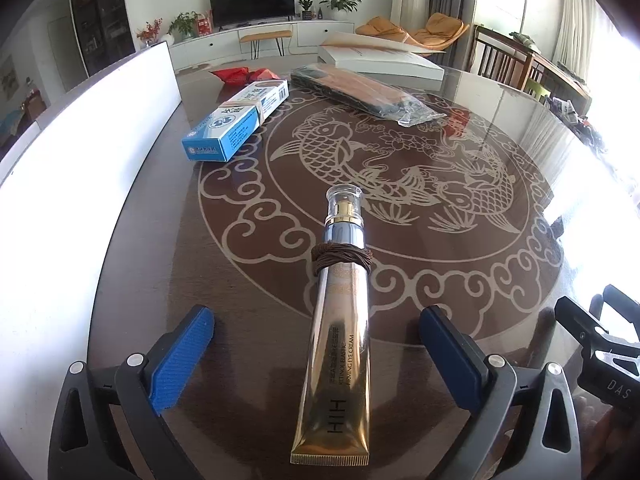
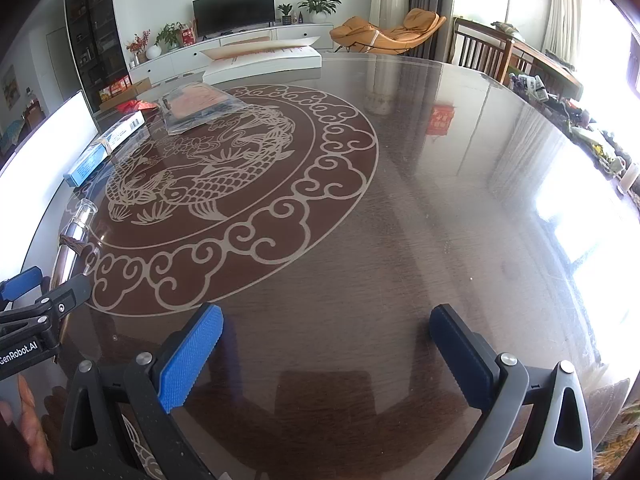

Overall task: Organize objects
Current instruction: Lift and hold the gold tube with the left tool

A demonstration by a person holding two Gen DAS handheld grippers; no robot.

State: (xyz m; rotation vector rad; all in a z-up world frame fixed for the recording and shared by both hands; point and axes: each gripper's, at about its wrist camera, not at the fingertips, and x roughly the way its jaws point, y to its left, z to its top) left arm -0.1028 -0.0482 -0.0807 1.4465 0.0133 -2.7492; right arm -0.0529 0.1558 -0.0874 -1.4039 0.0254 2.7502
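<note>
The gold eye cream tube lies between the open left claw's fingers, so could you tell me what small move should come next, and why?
Probably close the left claw on the gold eye cream tube. Its jaws stand wide open with the tube's lower body lying centred between them on the table, touching neither pad. The right claw is open over bare table, holding nothing.

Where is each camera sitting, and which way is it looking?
Left wrist: on the left gripper, looking forward over the table at the gold eye cream tube lying between its open jaws; the right gripper's edge shows.
Right wrist: on the right gripper, jaws open over bare table; the left gripper and some fingers show at its left edge.
Shared: the tube, the blue box, the plastic packet, the TV.
</note>
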